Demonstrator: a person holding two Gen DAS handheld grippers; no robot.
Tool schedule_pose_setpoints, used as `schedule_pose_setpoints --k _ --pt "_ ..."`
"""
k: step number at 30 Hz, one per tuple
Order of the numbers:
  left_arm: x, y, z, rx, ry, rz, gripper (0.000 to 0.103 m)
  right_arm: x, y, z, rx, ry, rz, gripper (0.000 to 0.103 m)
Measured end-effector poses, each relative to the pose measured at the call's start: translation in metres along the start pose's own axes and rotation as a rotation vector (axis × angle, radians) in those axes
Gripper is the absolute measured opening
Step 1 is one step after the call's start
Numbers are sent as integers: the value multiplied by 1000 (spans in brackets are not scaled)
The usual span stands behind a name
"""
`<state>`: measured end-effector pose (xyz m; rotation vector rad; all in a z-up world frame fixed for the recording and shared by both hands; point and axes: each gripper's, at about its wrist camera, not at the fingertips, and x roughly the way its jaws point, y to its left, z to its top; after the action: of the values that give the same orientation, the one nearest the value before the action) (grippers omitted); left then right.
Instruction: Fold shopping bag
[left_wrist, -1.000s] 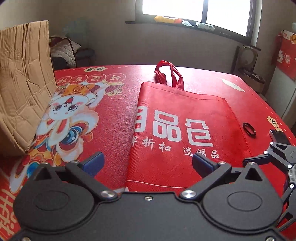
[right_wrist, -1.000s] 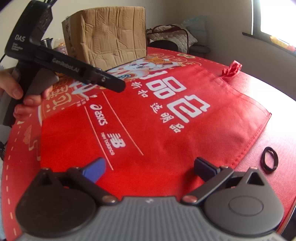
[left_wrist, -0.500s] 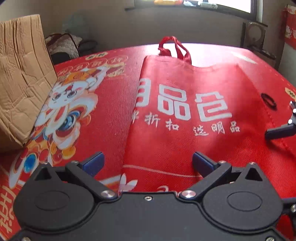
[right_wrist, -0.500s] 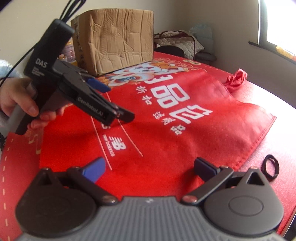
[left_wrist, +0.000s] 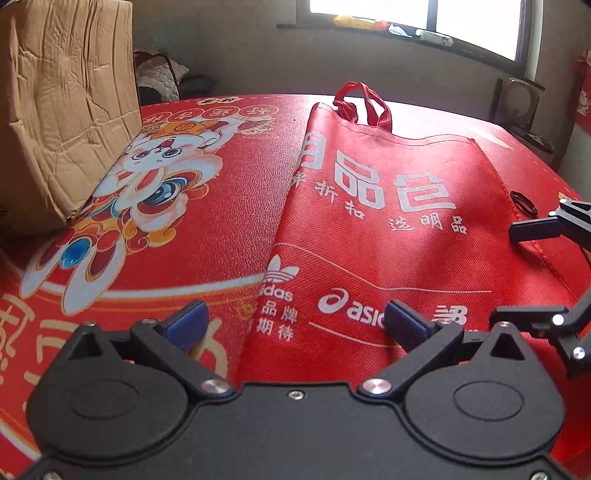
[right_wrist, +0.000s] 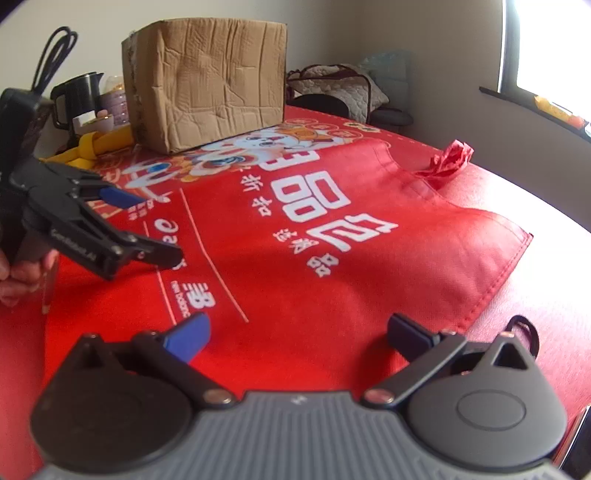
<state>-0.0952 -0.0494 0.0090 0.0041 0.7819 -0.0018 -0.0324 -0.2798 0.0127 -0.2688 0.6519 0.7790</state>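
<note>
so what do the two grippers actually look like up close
Both are black two-finger tools with round pivot discs, silver screws and blue fingertip pads. The left gripper has a plain black body, white lettering along one finger and black cables; the right gripper has a ribbed grey body.

A bright window fills the upper right of the left-wrist view, daylight washing over a dark sill strewn with small items — below it runs a plain grey-beige wall. In the right-wrist view, upper left, a pale wall backs a black kettle. A quilted bag rests on a dark seat at upper centre.
</note>
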Motion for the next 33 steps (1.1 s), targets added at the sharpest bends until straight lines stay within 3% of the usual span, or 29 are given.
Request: schedule_pose_setpoints --k 6,10,13,16,19,22,23,26,27,29,31,33 --pt "-23 -7 -19 -44 -3 26 103 12 -3 8 6 2 -25 102" --pt "-31 -19 -23 -26 15 10 103 21 -2 15 0 -5 -51 102" --pt "-31 -21 -26 1 -22 -13 103 12 1 14 -9 -35 -74 102" --pt "-27 -14 -23 13 -28 -47 103 -21 -5 6 81 -186 -57 102" --pt "-27 3 -17 -32 -2 -77 103 -65 -11 2 216 -439 41 102" --pt "-29 26 -9 -80 30 -153 103 -108 -18 -1 351 -691 141 102" --pt "-32 33 -6 -78 21 -188 103 -117 -20 -2 377 -739 177 102" --pt "-40 46 3 15 -22 -313 103 -133 -5 -5 370 -726 360 102" --pt "-40 50 7 50 -29 -349 103 -139 4 -7 358 -716 380 102" --pt "-40 54 11 99 -42 -403 103 -153 29 -16 313 -717 285 102" --pt "-37 62 18 131 -83 -471 103 -165 56 -24 299 -721 120 102" --pt "-32 68 25 139 -129 -521 103 -171 75 -25 328 -669 -19 102"
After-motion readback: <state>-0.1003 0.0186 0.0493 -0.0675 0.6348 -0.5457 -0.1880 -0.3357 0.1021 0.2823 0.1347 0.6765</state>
